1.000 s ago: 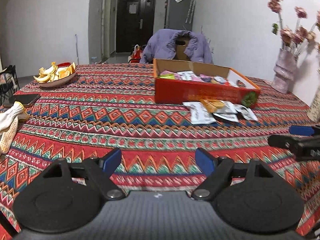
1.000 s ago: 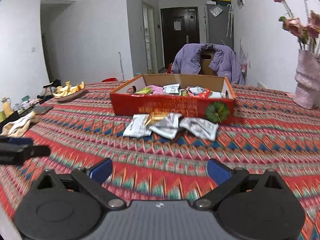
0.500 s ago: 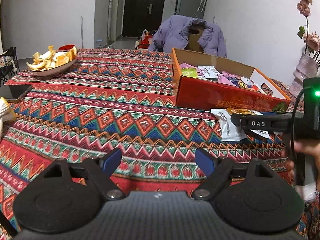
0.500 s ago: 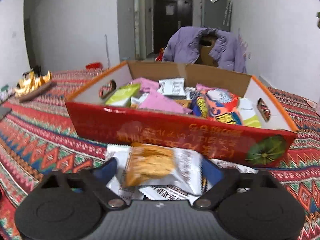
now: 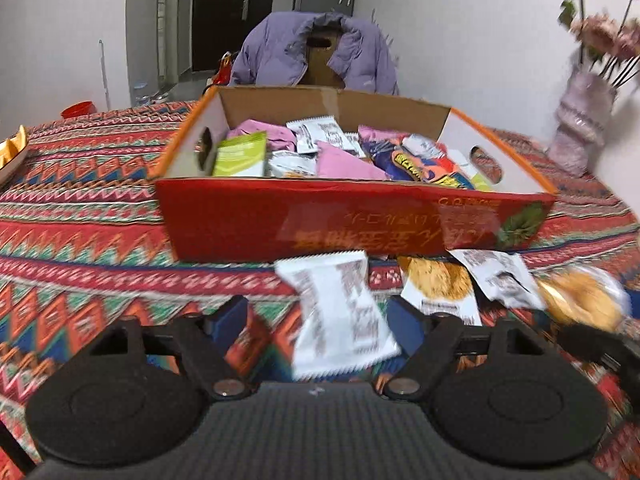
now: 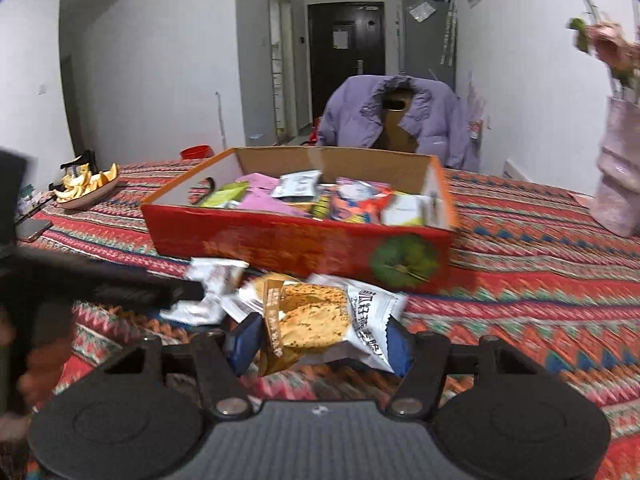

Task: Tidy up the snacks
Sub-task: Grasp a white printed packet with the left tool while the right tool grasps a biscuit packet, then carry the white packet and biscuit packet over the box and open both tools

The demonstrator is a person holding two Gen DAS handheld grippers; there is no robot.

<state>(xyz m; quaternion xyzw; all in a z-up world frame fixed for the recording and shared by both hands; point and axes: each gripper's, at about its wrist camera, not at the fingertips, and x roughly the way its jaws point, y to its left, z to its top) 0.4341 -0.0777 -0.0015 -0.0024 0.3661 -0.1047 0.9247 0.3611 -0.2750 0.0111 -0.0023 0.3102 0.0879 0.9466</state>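
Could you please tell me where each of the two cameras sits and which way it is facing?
Left wrist: on the left gripper, facing the red snack box; its fingers flank a white packet; right gripper's finger at right.
Right wrist: on the right gripper, facing that box; its fingers grip a cracker packet; left gripper and a hand at left.
Shared: box, loose packets, purple jacket, vase.

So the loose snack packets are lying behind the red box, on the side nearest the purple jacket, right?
Not quite. The loose snack packets lie in front of the red box, on the side nearest the grippers, away from the purple jacket. The left wrist view shows this plainly; the right wrist view agrees.
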